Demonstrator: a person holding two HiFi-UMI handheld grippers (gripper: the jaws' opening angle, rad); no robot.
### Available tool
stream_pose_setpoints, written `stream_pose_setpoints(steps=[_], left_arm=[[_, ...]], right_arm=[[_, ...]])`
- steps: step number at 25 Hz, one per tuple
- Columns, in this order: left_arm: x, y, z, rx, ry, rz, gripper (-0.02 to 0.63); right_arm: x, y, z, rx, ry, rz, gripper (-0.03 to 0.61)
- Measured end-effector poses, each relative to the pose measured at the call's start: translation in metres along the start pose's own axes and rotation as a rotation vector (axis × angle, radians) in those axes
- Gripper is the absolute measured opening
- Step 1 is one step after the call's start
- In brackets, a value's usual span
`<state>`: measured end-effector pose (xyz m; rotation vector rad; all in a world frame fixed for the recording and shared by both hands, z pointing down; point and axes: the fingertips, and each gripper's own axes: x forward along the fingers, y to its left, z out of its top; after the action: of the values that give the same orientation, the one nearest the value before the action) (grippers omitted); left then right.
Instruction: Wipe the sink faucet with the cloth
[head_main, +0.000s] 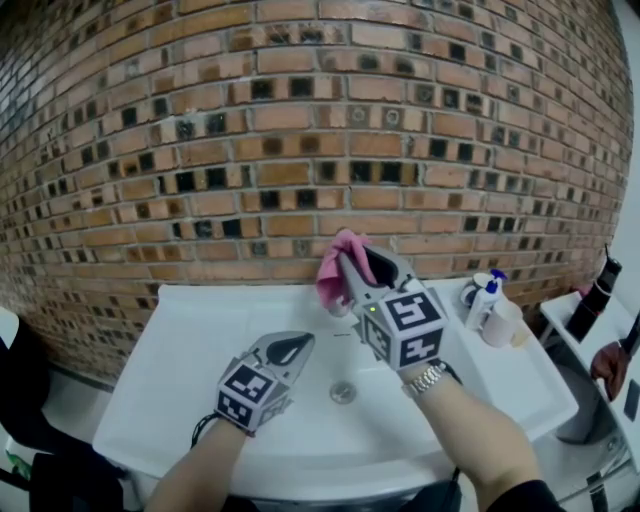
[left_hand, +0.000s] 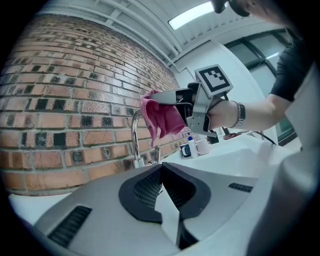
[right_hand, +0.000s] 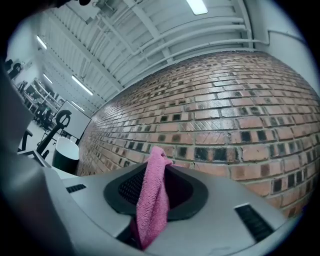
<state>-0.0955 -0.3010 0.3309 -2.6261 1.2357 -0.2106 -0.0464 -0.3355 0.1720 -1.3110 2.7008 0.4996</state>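
Note:
My right gripper (head_main: 352, 266) is shut on a pink cloth (head_main: 335, 268), held up against the brick wall above the back of the white sink (head_main: 180, 350). In the right gripper view the cloth (right_hand: 154, 197) hangs folded between the jaws. In the left gripper view the chrome faucet (left_hand: 134, 137) curves up, and the cloth (left_hand: 161, 119) drapes over its top, with the right gripper (left_hand: 186, 102) behind it. In the head view the cloth and gripper mostly hide the faucet. My left gripper (head_main: 298, 345) hovers over the basin, shut and holding nothing, its jaws (left_hand: 161, 172) pointing level at the faucet.
The drain (head_main: 343, 392) lies in the basin below both grippers. A small bottle with a blue cap (head_main: 483, 302) and a white cup (head_main: 502, 324) stand on the sink's right rear corner. A brick wall (head_main: 300, 150) rises right behind the sink.

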Motion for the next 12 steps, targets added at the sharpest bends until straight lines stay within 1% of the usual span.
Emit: stream_pose_setpoints(steps=[12], left_arm=[[0.000, 0.000, -0.006, -0.010, 0.021, 0.005, 0.008]], right_arm=[[0.016, -0.027, 0.007, 0.027, -0.023, -0.041, 0.101]])
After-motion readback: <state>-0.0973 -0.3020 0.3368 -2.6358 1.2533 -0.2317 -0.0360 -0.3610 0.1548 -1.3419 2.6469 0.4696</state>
